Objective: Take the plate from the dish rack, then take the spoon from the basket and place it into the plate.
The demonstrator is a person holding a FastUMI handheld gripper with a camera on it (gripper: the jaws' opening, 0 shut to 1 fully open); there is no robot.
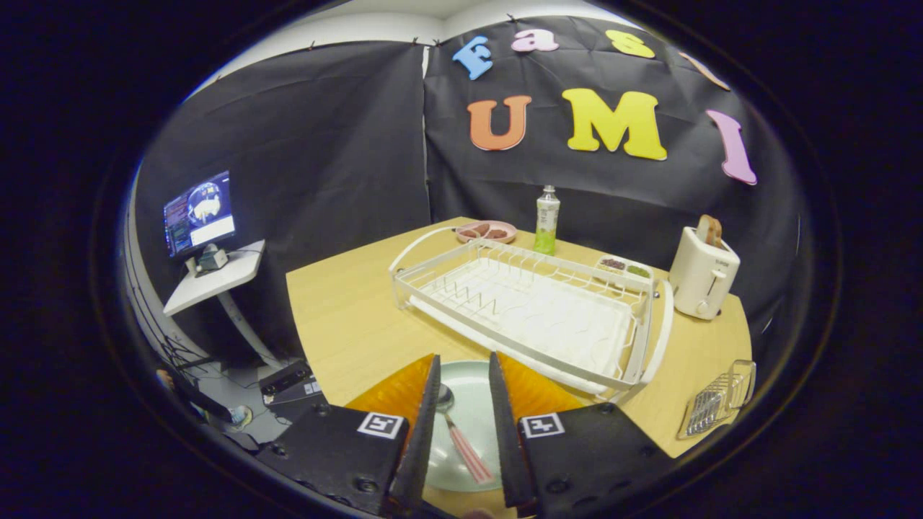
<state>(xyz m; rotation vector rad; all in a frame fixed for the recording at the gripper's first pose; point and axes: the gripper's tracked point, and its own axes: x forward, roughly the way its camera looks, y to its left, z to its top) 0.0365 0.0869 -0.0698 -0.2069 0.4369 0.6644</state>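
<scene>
We saw the plate (469, 425) on the tabletop (346, 317) with the spoon (458, 432) lying in it, between our jaws. The jaws stood apart, holding nothing, it seemed. The dish rack (533, 310) sat beyond. The job looked done.

We see a pale green plate (469, 404) holding a spoon (454, 425) with a pink striped handle. The dish rack (533, 310) is white, the table (346, 317) light wood.

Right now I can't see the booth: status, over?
Fingers open, above plate. Spoon lies in plate. Dish rack beyond, nothing blocking.
</scene>
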